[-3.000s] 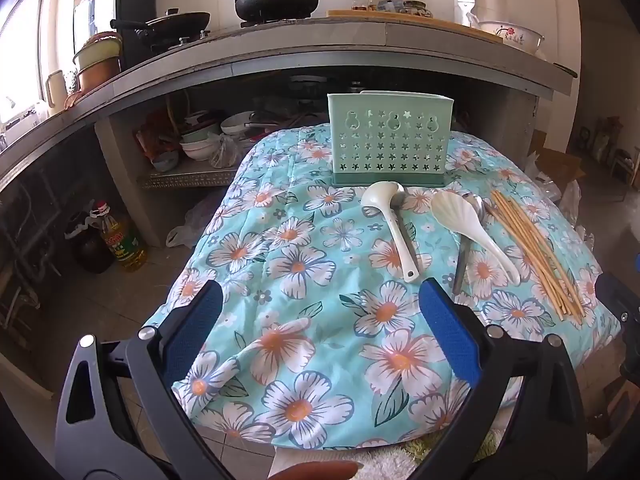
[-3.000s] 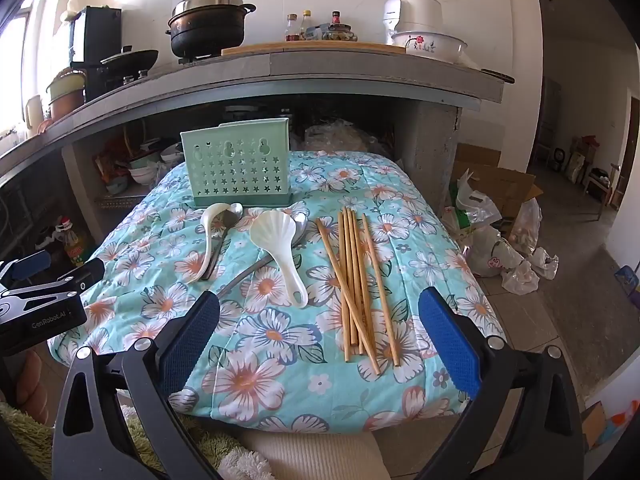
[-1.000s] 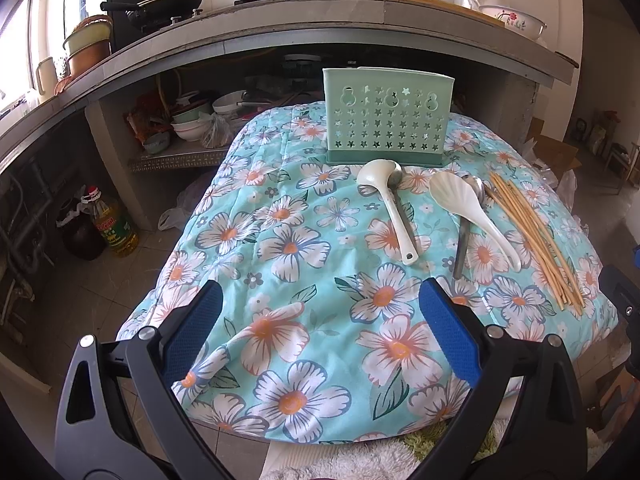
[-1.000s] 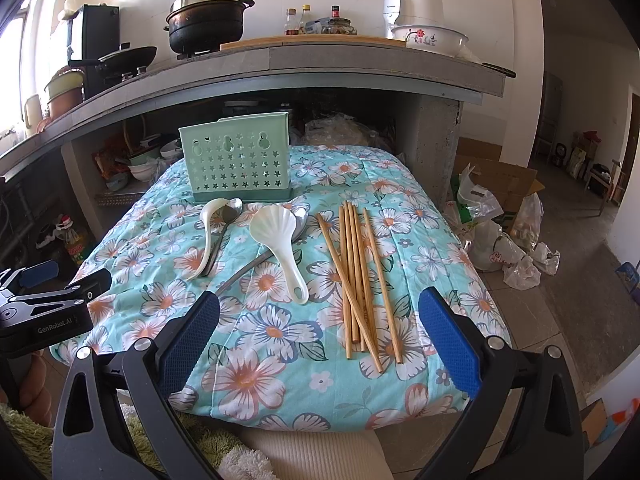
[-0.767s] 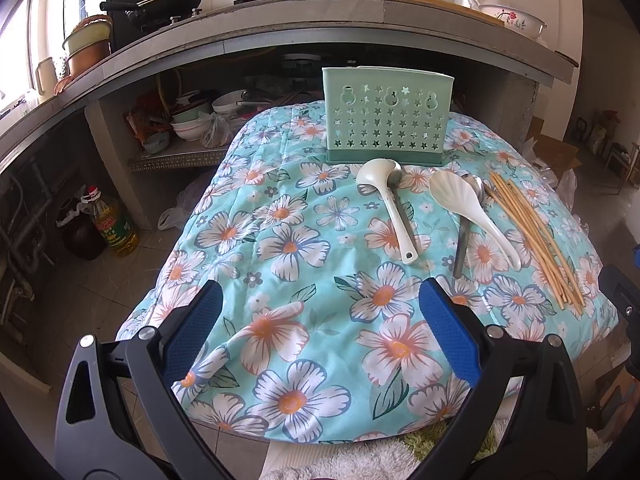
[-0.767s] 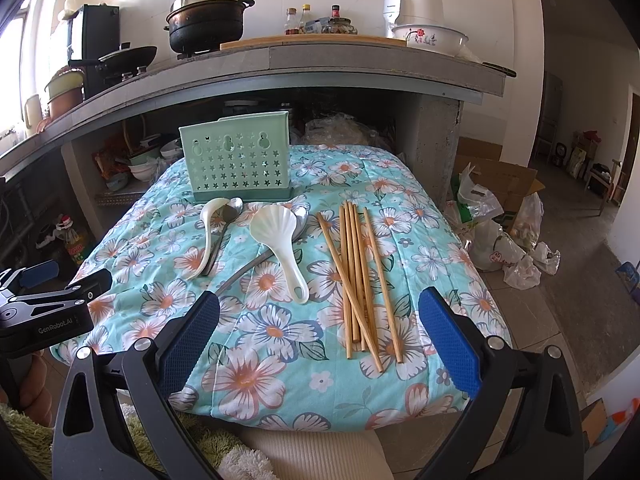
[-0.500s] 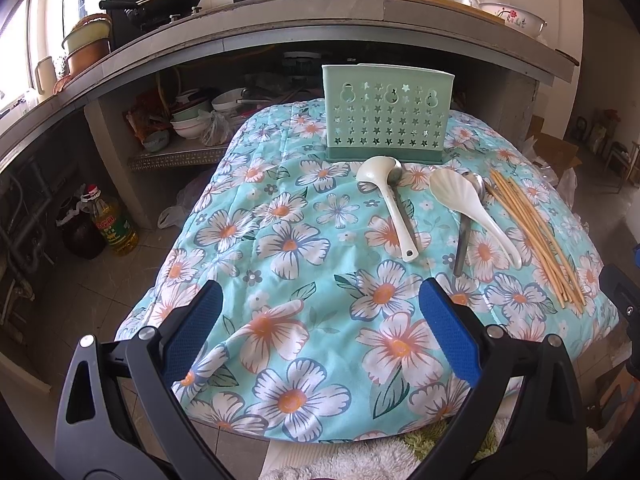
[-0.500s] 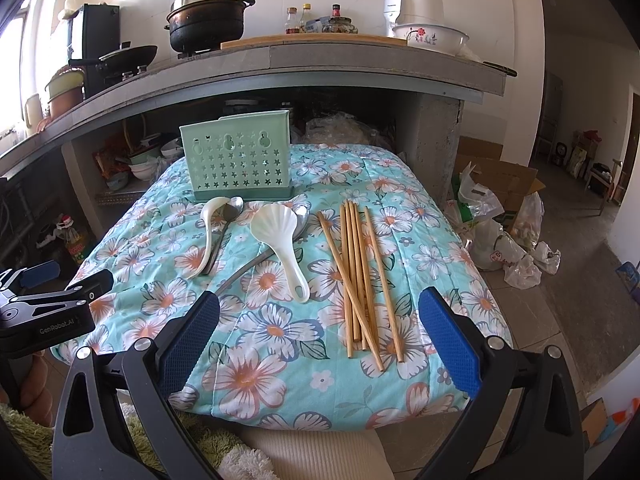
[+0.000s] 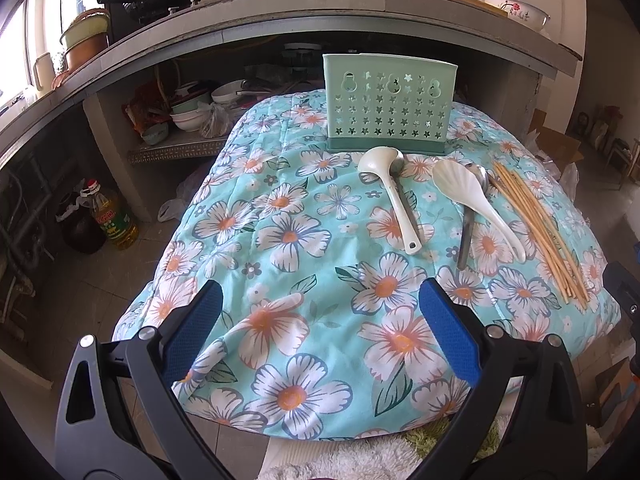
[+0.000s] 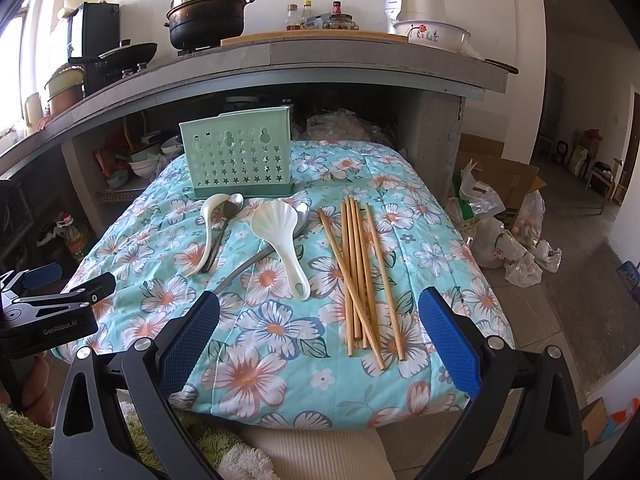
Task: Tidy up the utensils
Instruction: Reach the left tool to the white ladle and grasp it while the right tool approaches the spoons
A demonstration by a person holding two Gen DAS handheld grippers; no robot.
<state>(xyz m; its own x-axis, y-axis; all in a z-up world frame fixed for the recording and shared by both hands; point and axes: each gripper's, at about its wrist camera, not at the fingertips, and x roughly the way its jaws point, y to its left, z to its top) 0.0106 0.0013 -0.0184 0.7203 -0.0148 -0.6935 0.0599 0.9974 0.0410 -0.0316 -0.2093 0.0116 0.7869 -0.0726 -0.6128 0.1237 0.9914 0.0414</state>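
Utensils lie in a row on the flowered cloth (image 10: 276, 328) that covers the surface in front of me. At the far side stands the green holder (image 10: 240, 156), upright, with star-shaped holes in its wall. Just before it I see the white ladle (image 10: 208, 228) with a metal spoon (image 10: 228, 216) partly under it, then the white rice scoop (image 10: 280, 232) lying over a second metal spoon (image 10: 300, 212), and to the right the bundle of wooden chopsticks (image 10: 360, 276), some of them crossing each other. My right gripper (image 10: 319, 336) hovers over the near edge of the cloth, its blue fingers (image 10: 448, 336) spread wide and holding nothing. My left gripper (image 9: 319, 336) is further to the left, also above the near edge, with its fingers (image 9: 192, 336) spread wide and empty. In the left view the ladle (image 9: 390, 196), the scoop (image 9: 472, 200) and the chopsticks (image 9: 536, 228) are all to the right of the middle. Behind the holder (image 9: 388, 108) runs a concrete counter (image 10: 360, 56) carrying a black pot (image 10: 208, 20).
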